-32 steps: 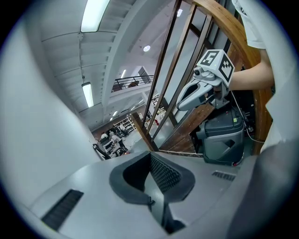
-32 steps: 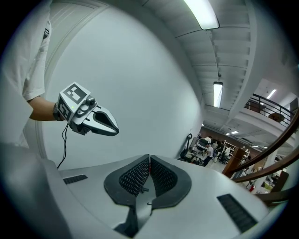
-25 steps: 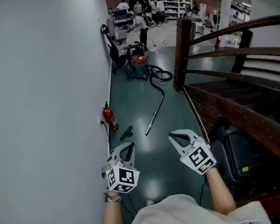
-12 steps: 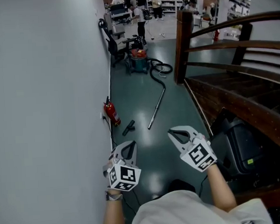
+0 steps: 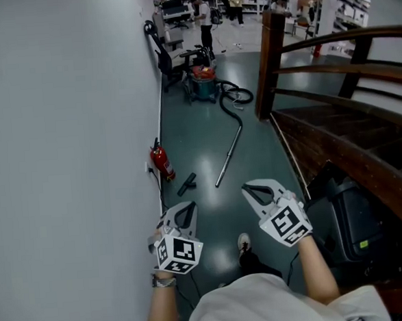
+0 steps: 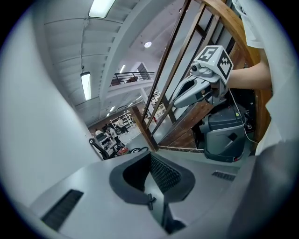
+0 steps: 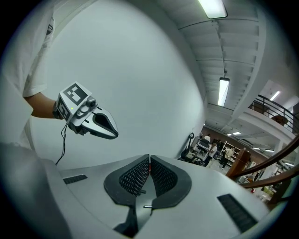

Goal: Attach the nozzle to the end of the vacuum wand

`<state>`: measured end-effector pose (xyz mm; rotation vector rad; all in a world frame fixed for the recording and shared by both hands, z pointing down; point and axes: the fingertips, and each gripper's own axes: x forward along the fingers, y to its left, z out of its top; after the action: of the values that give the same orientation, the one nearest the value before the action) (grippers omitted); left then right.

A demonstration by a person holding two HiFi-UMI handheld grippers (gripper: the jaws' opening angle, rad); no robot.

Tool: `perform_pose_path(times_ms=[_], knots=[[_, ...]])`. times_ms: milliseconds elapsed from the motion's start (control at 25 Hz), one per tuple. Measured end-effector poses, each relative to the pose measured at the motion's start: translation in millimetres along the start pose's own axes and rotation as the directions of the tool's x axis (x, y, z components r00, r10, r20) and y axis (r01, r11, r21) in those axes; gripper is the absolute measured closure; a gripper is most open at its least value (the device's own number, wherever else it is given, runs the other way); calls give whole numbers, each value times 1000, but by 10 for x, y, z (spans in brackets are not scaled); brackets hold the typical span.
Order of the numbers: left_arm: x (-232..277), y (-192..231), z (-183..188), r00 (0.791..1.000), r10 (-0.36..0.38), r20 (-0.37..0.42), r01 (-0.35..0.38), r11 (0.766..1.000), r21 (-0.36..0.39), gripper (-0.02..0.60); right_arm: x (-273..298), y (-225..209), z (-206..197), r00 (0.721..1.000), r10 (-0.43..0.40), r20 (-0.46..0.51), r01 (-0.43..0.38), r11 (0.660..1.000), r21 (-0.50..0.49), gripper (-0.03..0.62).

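In the head view a silver vacuum wand [image 5: 228, 156] lies on the green floor, joined by a black hose [image 5: 232, 99] to the vacuum cleaner [image 5: 202, 81] farther off. A small black nozzle [image 5: 187, 184] lies apart from the wand, near the wall. My left gripper [image 5: 184, 210] and right gripper [image 5: 256, 189] are held side by side above the floor, well short of both parts. Both are shut and empty. The left gripper view shows the right gripper [image 6: 180, 99]; the right gripper view shows the left gripper [image 7: 108, 128].
A white wall [image 5: 68, 131] runs along the left with a red fire extinguisher [image 5: 162, 162] at its foot. A wooden stair railing [image 5: 333, 92] and a black bin [image 5: 355, 211] are on the right. People stand among shelves far back. My shoe [image 5: 243, 242] shows below.
The view has moved forward along the corridor; the wand, nozzle and extinguisher sit slightly nearer, and my shoe has come into view. Both grippers stay shut.
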<state>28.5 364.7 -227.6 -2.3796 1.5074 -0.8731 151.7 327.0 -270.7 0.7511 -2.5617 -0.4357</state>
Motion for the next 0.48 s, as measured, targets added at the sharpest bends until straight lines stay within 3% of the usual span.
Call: perform_pose_path(times_ms=[120, 480], knots=[[307, 168, 33, 1000, 12, -10, -12, 1000, -2, 581, 230, -336, -144, 1000, -14, -21, 13, 999, -36, 565], [1242, 789, 321, 998, 58, -30, -59, 998, -20, 581, 817, -1475, -237, 1000, 13, 18, -12, 1000, -24, 565]])
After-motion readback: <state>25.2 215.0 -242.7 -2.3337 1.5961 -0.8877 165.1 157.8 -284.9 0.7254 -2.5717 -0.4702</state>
